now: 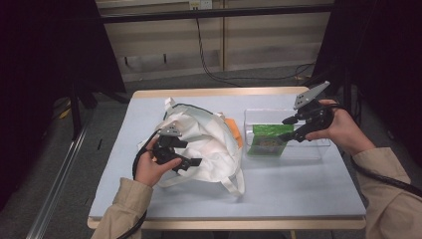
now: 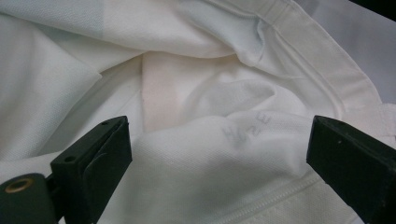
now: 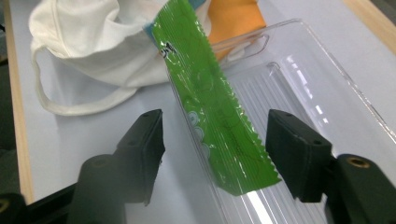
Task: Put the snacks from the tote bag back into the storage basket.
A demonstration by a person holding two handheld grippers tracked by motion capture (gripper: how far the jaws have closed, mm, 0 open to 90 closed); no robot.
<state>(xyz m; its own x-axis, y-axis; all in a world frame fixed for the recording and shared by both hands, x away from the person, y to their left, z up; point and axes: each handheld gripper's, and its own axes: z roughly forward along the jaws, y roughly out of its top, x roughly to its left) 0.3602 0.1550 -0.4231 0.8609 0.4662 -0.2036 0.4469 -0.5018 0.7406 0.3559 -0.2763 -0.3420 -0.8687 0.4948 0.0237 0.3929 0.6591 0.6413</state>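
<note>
The green packet (image 3: 212, 102) is lying in the clear tray (image 3: 322, 93), leaning on its near wall, sitting between the right claw's (image 3: 215, 154) parted jaws, untouched. The left claw (image 2: 219, 158) is gaping wide over the white bag (image 2: 196, 93).

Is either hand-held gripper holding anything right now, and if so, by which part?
Nothing is held. The right hand-held gripper stands open around the green packet in the clear tray; the left hand-held gripper is open over the white bag.
</note>
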